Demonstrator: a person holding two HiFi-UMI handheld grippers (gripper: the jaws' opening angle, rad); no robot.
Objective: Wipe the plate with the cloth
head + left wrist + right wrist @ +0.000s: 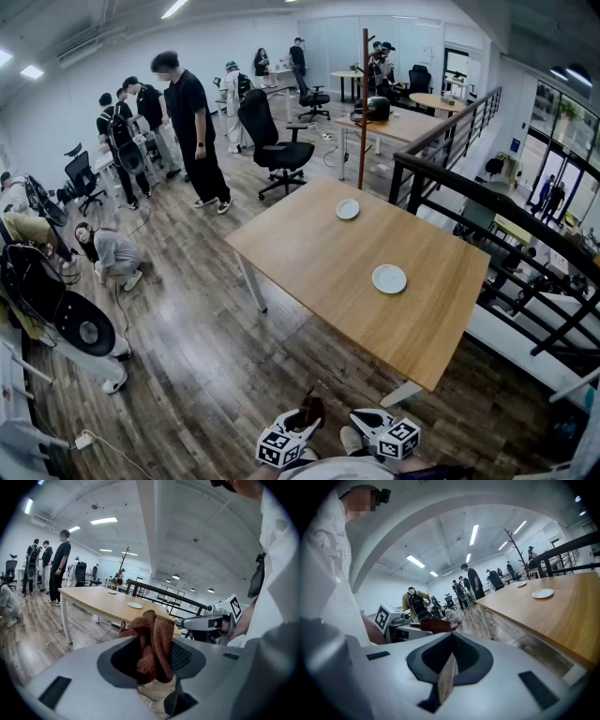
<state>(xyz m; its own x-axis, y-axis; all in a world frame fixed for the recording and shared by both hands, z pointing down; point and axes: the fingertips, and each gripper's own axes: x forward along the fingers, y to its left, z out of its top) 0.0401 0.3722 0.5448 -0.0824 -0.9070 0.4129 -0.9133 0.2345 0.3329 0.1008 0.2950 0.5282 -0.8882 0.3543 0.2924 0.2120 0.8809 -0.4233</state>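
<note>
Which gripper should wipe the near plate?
Left gripper: its jaws clamp the rust-brown cloth, while the right gripper is shut and empty. Both are short of the near white round plate.

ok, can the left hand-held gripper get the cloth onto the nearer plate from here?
Probably not yet. The left hand-held gripper, shut on the cloth, sits short of the table, floor between it and the nearer plate. Nothing blocks the way; stepping closer should do.

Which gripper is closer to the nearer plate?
Right, slightly. The right gripper is short of the table, roughly in line with the nearer plate; the left gripper, shut on the brown cloth, is beside it, further left.
</note>
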